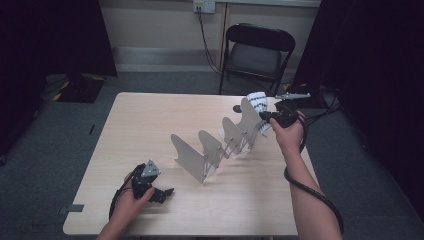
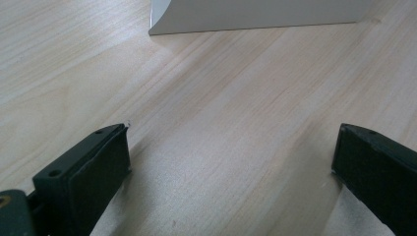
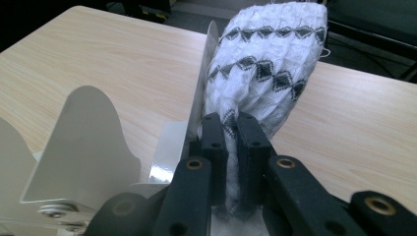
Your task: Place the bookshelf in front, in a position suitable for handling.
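My right claw [image 3: 231, 123] has its jaws pinched nearly together on a white knitted cloth with black diamond bands [image 3: 265, 64], holding it at the cloth's lower end, so the cloth's long axis rises from the jaws toward the top of the right gripper view. Just left of it there stands the last plate of a metal divider rack [image 1: 220, 142], and the cloth seems to touch that plate's face, though I cannot be sure. In the high view the cloth [image 1: 259, 102] sits right of centre by the rack's far end. My left claw [image 1: 159, 192], lower left, is wide open over bare surface [image 2: 221, 98], holding nothing.
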Demonstrator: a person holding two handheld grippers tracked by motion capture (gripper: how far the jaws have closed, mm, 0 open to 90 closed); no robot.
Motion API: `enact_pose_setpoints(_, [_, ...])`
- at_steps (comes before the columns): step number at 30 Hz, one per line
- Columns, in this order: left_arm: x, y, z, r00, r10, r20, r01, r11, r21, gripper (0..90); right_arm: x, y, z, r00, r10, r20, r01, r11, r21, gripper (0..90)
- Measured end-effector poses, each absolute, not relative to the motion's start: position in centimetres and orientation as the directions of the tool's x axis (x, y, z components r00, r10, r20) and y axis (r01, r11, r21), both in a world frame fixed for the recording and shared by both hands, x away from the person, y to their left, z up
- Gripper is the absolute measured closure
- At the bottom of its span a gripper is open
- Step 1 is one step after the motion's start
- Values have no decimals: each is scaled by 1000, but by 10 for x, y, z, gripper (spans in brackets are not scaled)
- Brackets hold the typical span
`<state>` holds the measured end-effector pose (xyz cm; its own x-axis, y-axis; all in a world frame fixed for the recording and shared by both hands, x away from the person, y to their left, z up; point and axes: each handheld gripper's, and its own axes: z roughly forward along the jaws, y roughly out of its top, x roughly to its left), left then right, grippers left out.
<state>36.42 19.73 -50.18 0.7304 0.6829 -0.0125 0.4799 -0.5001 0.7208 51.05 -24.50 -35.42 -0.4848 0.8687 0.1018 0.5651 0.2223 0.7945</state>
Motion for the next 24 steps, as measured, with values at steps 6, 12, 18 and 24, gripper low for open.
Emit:
enact_pose_setpoints(6, [365, 198, -501, 736, 677, -5, 476, -513, 714, 8, 517, -246, -370, -487, 862, 139, 583, 202, 787, 843])
enact_pose_setpoints(12, [365, 198, -501, 738, 675, -6, 475, -514, 714, 5, 519, -252, -394, -480, 857, 188, 612, 175, 771, 843])
enact_pose_setpoints(18, [365, 198, -501, 738, 675, -4, 475, -515, 714, 3, 517, -257, -414, -474, 852, 221, 636, 158, 755, 843])
enact_pose_setpoints(24, [365, 198, -501, 738, 675, -4, 475, -515, 714, 3, 514, -256, -435, -472, 853, 221, 656, 173, 735, 843])
